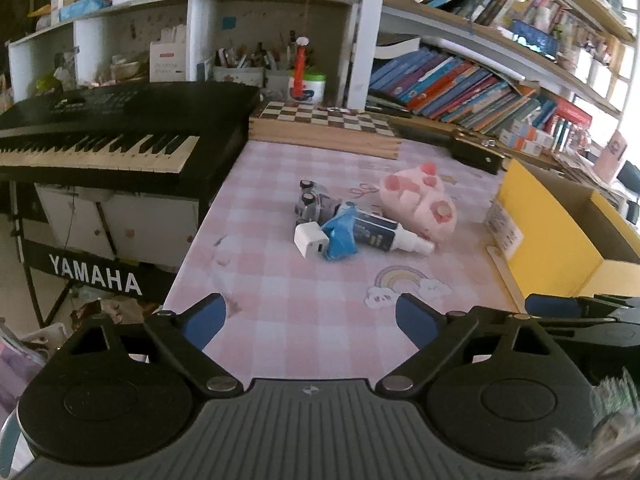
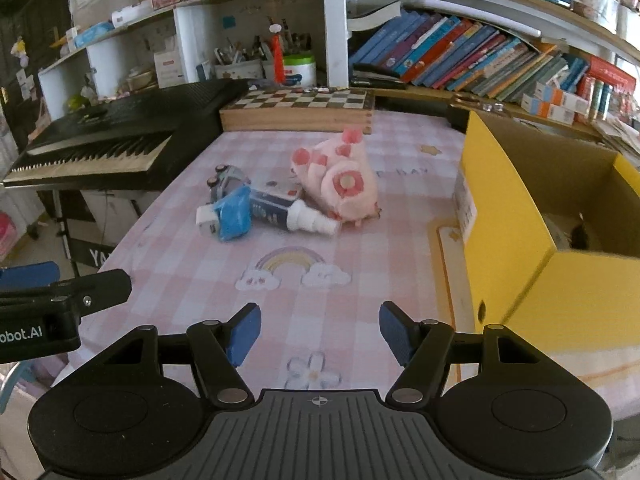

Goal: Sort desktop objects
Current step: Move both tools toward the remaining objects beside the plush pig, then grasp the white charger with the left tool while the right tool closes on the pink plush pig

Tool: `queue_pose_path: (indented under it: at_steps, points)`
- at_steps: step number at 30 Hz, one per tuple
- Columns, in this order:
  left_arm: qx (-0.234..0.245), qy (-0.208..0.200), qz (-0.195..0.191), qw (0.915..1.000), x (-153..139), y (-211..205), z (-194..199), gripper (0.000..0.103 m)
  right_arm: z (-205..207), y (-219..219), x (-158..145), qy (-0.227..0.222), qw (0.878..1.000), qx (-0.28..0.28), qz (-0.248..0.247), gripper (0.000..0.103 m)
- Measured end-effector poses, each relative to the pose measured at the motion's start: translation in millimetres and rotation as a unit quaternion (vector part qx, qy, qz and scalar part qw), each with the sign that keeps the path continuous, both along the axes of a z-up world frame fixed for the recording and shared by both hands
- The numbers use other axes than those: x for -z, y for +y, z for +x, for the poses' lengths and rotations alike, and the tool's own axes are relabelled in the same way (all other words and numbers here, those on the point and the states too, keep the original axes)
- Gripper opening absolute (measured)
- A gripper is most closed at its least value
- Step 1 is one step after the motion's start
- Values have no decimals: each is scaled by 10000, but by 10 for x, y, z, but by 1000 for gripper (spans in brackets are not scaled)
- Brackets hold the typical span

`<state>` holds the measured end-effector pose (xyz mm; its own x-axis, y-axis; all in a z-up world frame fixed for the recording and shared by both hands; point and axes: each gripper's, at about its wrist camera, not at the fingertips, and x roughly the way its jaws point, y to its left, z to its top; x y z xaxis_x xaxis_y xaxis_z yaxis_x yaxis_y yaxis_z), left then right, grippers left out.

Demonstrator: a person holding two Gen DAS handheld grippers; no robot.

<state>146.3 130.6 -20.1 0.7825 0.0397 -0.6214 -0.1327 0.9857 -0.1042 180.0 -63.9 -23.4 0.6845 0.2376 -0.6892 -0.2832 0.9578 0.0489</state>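
Nothing grabbed yet — I hold left gripper [image 1: 310,318] and right gripper [image 2: 320,330] jaws apart over the table [image 2: 360,240], clutter pile [image 2: 280,200] mid-table, yellow box [image 2: 520,240] right — next, reach in.

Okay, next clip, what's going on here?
Sorting has not started. Both hand-held grippers, left and right, hover open and empty over the near edge of the pink checked table. In the middle lies a small pile: a white charger, a blue packet, a spray bottle, a toy car and a pink plush. A yellow box stands open on the right.
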Motion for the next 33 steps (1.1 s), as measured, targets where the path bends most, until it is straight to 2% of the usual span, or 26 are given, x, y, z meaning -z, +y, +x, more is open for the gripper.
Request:
queue_pose_path:
  at_steps: [13, 22, 25, 33]
  points:
    - [-367, 265, 66, 9990, 236, 71, 768, 59, 756, 33, 2, -134, 9998, -90, -85, 67]
    - [-401, 413, 243, 9980, 420, -23, 1226, 56, 1124, 91, 32, -152, 9994, -282, -154, 67]
    - [-477, 505, 337, 9970, 481, -41, 1347, 50, 1220, 106, 44, -146, 9992, -328, -176, 67]
    - [-553, 705, 379, 9953, 586, -78, 1537, 43, 1438, 124, 97, -91, 9990, -380, -213, 67]
